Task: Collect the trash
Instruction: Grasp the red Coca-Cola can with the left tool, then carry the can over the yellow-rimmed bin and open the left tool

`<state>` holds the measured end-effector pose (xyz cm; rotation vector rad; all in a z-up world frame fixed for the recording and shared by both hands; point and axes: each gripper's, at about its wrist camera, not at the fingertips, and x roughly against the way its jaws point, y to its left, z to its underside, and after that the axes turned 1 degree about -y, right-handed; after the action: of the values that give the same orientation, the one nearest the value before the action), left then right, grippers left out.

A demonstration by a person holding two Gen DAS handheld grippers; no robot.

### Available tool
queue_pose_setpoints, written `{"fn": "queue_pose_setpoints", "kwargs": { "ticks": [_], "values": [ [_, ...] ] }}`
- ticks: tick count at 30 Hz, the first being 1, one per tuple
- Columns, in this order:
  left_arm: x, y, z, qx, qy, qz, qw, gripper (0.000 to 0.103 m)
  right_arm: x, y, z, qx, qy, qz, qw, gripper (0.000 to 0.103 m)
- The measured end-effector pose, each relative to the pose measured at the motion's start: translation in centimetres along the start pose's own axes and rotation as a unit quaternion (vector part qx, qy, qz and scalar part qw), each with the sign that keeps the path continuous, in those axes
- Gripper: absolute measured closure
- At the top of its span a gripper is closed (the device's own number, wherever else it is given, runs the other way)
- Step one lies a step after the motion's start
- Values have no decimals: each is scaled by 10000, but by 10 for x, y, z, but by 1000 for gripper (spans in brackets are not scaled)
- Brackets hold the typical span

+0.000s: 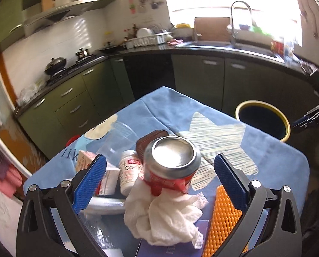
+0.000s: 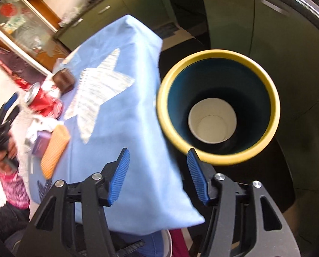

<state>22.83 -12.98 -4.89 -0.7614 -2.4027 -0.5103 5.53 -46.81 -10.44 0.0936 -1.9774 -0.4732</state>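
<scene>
While open, left gripper (image 1: 159,169) above can (image 1: 171,162)

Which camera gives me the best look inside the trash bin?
The right wrist view. It looks almost straight down into the yellow-rimmed bin, showing its dark inner wall and a white paper cup at the bottom. The left wrist view shows only its rim and dark opening past the table's edge.

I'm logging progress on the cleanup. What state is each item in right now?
left gripper: open, empty, straddling the can.
right gripper: open, empty, near the bin.
red can: crushed, on the table.
tissue: crumpled, uncollected.
clear plastic cup: tipped over.
bin: open, holding a paper cup.
</scene>
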Motion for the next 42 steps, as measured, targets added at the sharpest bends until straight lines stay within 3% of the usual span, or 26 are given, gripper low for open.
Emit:
{"fn": "queue_pose_setpoints", "kwargs": {
  "ticks": [4,7,16,19,20,27,42],
  "values": [
    [-24,-10,-7,-185,377,312,9986,4,-2,14,15,15,-99,-126,9999,49],
    [-37,-7,-2,-211,586,315,9976,4,-1,11,23,-10,-153,-177,9997,48],
    [-55,-5,-1,-285,824,447,9952,4,-7,-4,28,-133,-151,-326,9993,48],
    [-61,-1,0,-215,911,427,9947,21,-9,-6,28,-148,-153,-353,9991,48],
    [-63,1,0,-155,941,478,9943,31,-9,-6,28,-145,-153,-365,9991,48],
    [-59,-1,-3,-156,849,525,9949,32,-11,-8,29,-158,-144,-389,9990,48],
    [-2,-25,-46,-72,248,711,9971,32,4,-9,35,-67,-403,-303,9987,48]
  ]
}}
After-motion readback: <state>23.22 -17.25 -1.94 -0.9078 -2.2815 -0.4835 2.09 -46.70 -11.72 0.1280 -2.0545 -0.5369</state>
